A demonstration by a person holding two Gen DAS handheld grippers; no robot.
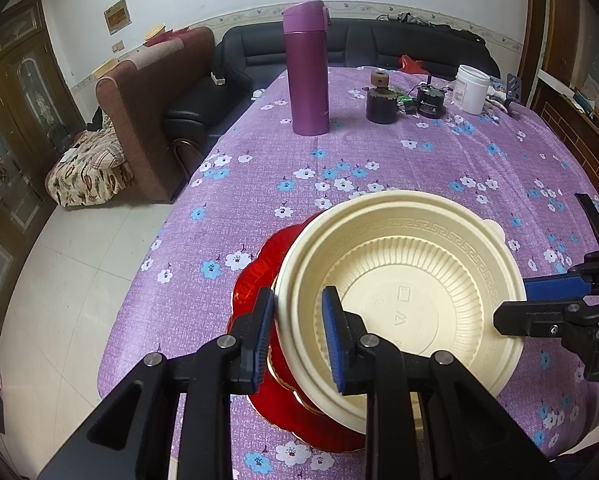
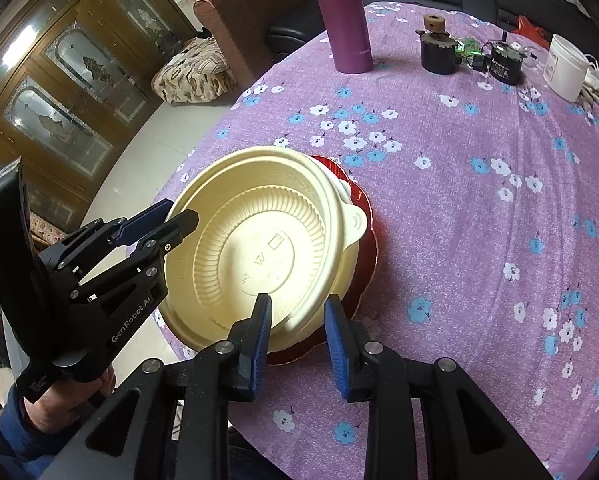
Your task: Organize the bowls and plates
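Observation:
A cream plastic bowl (image 1: pixel 399 280) sits on a red scalloped plate (image 1: pixel 259 280) on the purple flowered tablecloth. My left gripper (image 1: pixel 297 336) straddles the bowl's left rim, one finger outside and one inside, with the jaws a little wider than the rim. My right gripper (image 2: pixel 297 330) straddles the bowl's (image 2: pixel 259 244) near rim the same way, over the red plate (image 2: pixel 363 240). It also shows in the left wrist view (image 1: pixel 515 304) at the bowl's right rim. The left gripper shows in the right wrist view (image 2: pixel 175 216) at the bowl's left rim.
A tall purple flask (image 1: pixel 305 68) stands at the back of the table. Beyond it to the right are a dark cylinder (image 1: pixel 380 98), a small black device (image 1: pixel 430 102) and a white jar (image 1: pixel 471 89). The table's left edge (image 1: pixel 171 216) drops to the tiled floor.

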